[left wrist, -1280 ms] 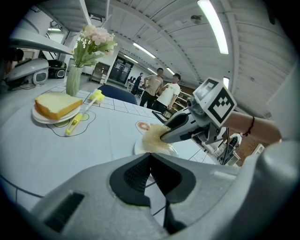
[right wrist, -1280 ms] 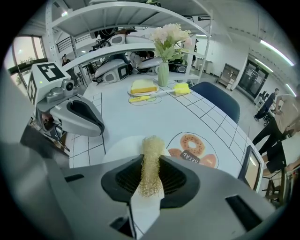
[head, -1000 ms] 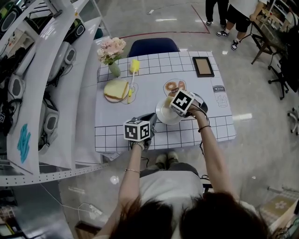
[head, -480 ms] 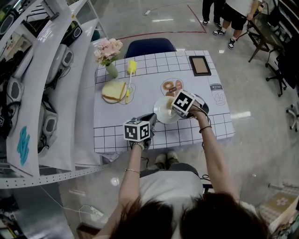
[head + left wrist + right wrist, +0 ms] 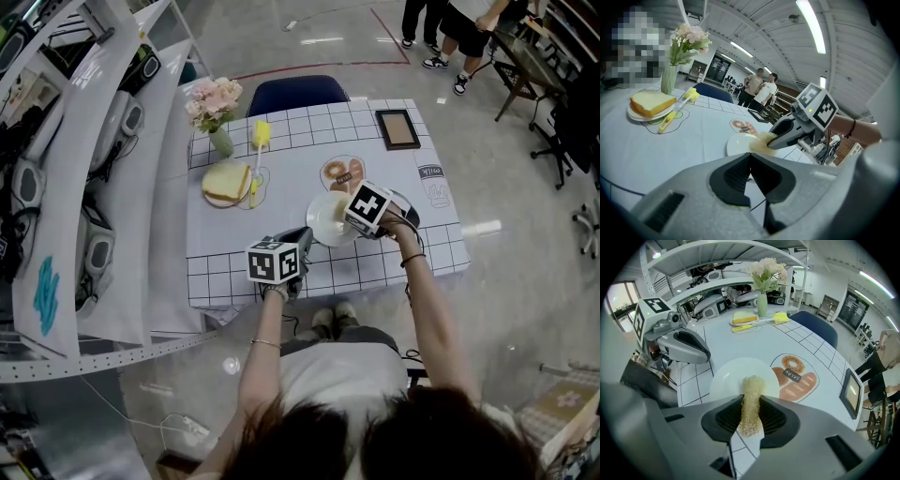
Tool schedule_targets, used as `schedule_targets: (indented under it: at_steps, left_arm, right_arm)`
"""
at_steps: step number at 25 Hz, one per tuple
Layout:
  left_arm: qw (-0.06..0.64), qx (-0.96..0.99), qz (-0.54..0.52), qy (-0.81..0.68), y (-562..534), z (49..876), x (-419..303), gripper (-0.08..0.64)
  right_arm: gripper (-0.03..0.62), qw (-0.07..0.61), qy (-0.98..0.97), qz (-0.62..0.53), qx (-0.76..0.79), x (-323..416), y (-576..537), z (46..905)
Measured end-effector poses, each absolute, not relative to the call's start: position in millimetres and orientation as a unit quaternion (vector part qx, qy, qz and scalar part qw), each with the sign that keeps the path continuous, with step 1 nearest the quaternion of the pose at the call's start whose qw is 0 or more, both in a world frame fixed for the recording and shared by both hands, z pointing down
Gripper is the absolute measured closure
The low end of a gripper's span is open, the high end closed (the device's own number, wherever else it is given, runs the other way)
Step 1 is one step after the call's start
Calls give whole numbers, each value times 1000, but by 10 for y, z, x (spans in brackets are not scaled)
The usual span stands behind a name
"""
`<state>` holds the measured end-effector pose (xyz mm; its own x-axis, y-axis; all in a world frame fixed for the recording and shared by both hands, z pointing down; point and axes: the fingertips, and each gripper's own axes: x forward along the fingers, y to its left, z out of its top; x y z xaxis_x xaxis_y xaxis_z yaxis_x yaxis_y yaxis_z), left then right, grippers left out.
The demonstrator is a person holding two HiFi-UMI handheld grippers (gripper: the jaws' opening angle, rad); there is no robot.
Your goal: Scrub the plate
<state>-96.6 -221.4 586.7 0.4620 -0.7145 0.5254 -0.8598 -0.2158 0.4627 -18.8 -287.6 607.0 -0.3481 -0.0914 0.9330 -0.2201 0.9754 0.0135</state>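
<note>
Between right gripper (image 5: 750, 404) jaws — scrubber (image 5: 752, 386), over the plate (image 5: 723, 380).

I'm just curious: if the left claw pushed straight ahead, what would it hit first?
Probably the white plate's near rim, just ahead of the shut left claw. The scrubber in the right claw sits beyond; depth is hard to judge.

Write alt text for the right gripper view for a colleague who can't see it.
The right gripper is shut on a straw-coloured mesh scrubber whose tip lies over a round white plate on a white gridded table. The grey left gripper is shut, left of the plate.
</note>
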Motion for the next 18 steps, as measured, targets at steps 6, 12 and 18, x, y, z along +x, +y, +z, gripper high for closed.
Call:
schedule_targets:
  at_steps: [6,12,18]
  left_arm:
    - [364,775,99,-508,-2191,5865,-966,549]
    - [364,774,100,-507,-2162,5852,-975,549]
    - [364,774,99,-508,-2129,5856,-986,549]
  right_arm:
    - [499,568,-817,59,83,-172,-2770,6066]
    - [499,573,-814,66,67,-162,-2626,6063]
    - [499,571,-816,71,54,-198,-2499,6076]
